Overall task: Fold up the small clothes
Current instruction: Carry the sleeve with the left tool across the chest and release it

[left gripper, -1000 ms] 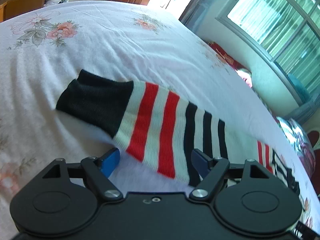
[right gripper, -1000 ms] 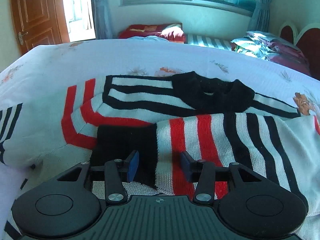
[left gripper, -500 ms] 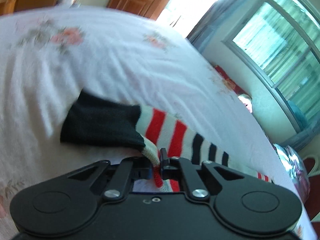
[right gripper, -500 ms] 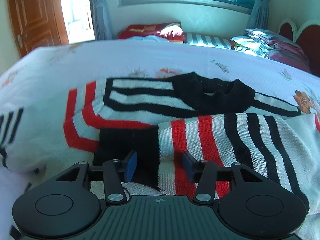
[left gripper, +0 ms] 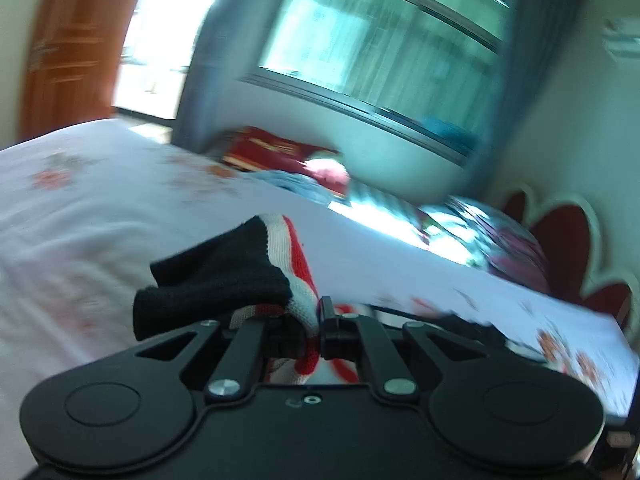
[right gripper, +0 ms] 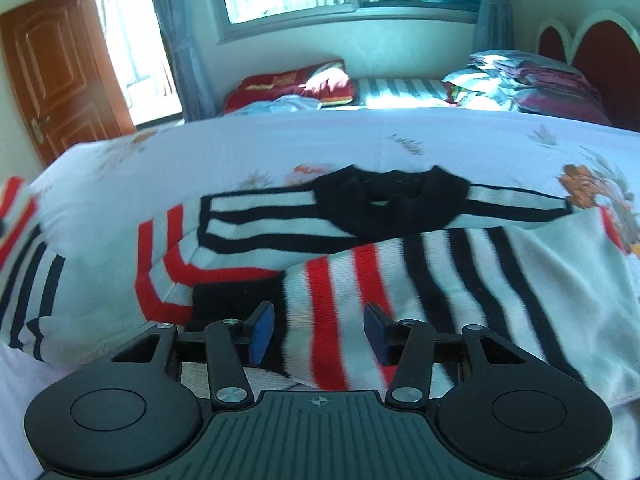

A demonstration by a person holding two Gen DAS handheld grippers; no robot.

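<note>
The left gripper point(left gripper: 318, 326) is clenching the striped sweater's black-cuffed sleeve point(left gripper: 224, 276) above the floral bedsheet point(left gripper: 80, 216), while the right gripper point(right gripper: 318, 330) is hovering, fingers released, over the sweater point(right gripper: 400, 248) lying spread on the bed.

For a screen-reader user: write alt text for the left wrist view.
The left claw is shut on a striped sweater sleeve, its black cuff lifted above a white floral bedspread. Blurred window behind.
</note>
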